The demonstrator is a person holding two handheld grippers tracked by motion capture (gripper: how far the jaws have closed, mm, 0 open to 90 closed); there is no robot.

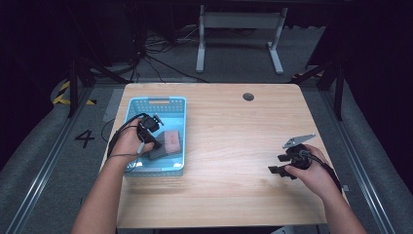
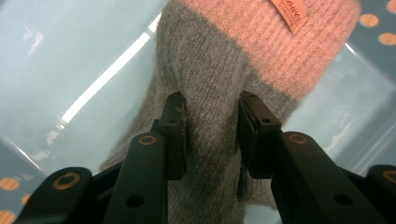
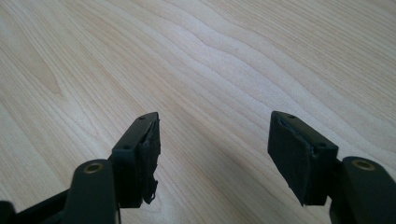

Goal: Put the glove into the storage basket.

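Observation:
A knitted sock [image 1: 169,140], pink at one end and grey at the other, lies in a light blue plastic basket [image 1: 157,100] on the left of the wooden table [image 1: 234,131]. My left gripper [image 1: 153,145] reaches down into the basket. Its two black jaws stand on either side of a bunched fold of the sock's [image 2: 219,70] grey part, pads against the knit, so my left gripper [image 2: 210,112] is shut on it. A small label sits on the pink part. My right gripper [image 1: 275,164] rests low over bare wood at the right, open, and my right gripper [image 3: 215,126] has nothing between its pads.
The basket's pale floor [image 2: 70,70] shows around the sock. A round dark cable hole [image 1: 248,96] sits near the table's far edge. Beyond the table stand a white desk frame [image 1: 238,29] and floor cables. The table's near-right edge is close to my right hand.

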